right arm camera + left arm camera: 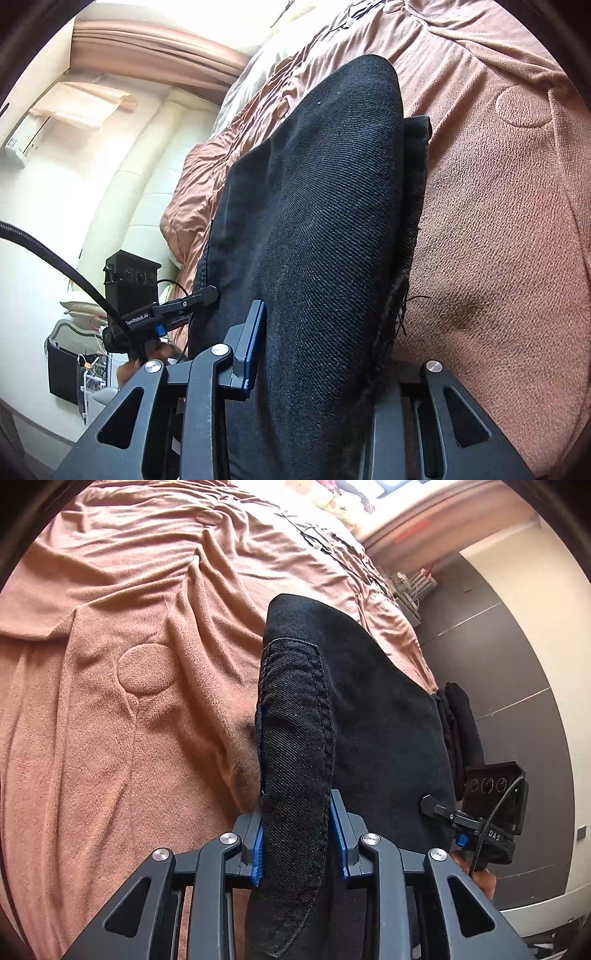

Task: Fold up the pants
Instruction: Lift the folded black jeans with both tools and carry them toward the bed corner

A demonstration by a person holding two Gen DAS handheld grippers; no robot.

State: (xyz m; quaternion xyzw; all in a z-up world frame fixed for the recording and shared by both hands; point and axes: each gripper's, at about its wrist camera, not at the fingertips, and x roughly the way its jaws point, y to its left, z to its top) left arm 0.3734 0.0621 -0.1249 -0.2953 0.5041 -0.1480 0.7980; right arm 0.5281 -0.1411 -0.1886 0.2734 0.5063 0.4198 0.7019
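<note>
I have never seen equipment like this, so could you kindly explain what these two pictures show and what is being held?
There is no robot here: a person carries a hand-held two-finger gripper in each hand, and each has a wide-angle camera looking forward along its fingers. One picture comes from the left gripper, the other from the right gripper. Each view also catches the other gripper off to one side. Both are clamped on the black pants, gripping thick bunched fabric between blue-padded fingers, ready for folding. Beneath lies a bed with a wrinkled pinkish-brown blanket. The room's wall and curtain show at the edges.
</note>
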